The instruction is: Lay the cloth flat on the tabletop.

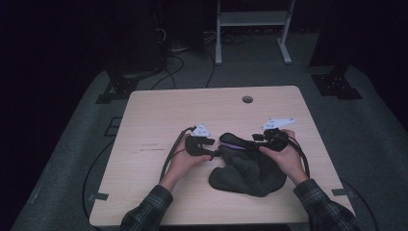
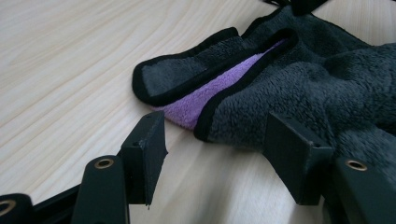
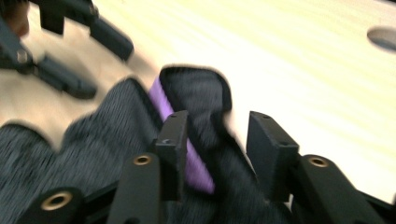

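A dark grey fleece cloth (image 1: 250,168) with black trim and a purple inner side lies crumpled on the light wooden table (image 1: 159,115). My left gripper (image 1: 215,153) comes at its left edge, and my right gripper (image 1: 256,139) is at its upper right. In the left gripper view the jaws of the left gripper (image 2: 217,123) stand open, with the cloth's (image 2: 299,79) folded purple edge just ahead and the right jaw low against the fleece. In the right gripper view the right gripper (image 3: 217,119) is open around a raised fold of cloth (image 3: 196,93); the left gripper (image 3: 70,42) shows farther off.
A round cable hole (image 1: 247,99) sits near the table's far edge. Behind the table stand a white frame (image 1: 252,19) and black stand bases (image 1: 118,89), with cables on the floor. Bare tabletop lies to the left of the cloth and behind it.
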Action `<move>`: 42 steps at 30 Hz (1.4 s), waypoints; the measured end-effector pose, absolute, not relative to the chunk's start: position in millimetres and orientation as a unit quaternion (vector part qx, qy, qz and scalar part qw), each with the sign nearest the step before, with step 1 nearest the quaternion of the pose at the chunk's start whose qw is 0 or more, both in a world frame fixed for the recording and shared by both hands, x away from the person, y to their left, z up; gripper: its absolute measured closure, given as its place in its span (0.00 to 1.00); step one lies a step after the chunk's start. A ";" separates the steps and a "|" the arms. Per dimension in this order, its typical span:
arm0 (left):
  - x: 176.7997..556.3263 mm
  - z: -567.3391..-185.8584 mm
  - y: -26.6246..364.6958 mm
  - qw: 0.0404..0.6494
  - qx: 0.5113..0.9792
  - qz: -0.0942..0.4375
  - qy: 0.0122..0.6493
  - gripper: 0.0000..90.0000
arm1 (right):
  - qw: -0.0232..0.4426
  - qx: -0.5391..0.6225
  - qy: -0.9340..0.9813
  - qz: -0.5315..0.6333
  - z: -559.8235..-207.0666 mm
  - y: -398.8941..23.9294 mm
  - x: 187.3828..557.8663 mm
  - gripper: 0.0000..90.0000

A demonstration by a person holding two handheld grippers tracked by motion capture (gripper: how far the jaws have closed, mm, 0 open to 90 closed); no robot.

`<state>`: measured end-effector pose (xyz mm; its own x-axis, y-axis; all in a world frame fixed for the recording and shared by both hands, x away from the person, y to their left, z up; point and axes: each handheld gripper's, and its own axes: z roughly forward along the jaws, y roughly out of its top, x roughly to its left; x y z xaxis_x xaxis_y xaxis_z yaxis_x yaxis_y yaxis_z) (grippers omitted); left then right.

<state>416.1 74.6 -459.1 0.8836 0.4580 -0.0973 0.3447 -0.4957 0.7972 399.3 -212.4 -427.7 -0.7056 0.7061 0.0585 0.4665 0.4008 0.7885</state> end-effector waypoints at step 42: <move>421.6 -443.9 86.7 0.463 0.846 0.000 0.266 0.92 | 0.107 0.327 0.849 0.401 -455.3 -163.4 473.8 0.96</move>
<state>421.6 86.7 -443.9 0.8581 0.4505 -0.2464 0.4504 -0.4300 0.7824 473.8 -163.4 -455.3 -0.7636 0.6407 0.0803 0.4686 0.4643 0.7515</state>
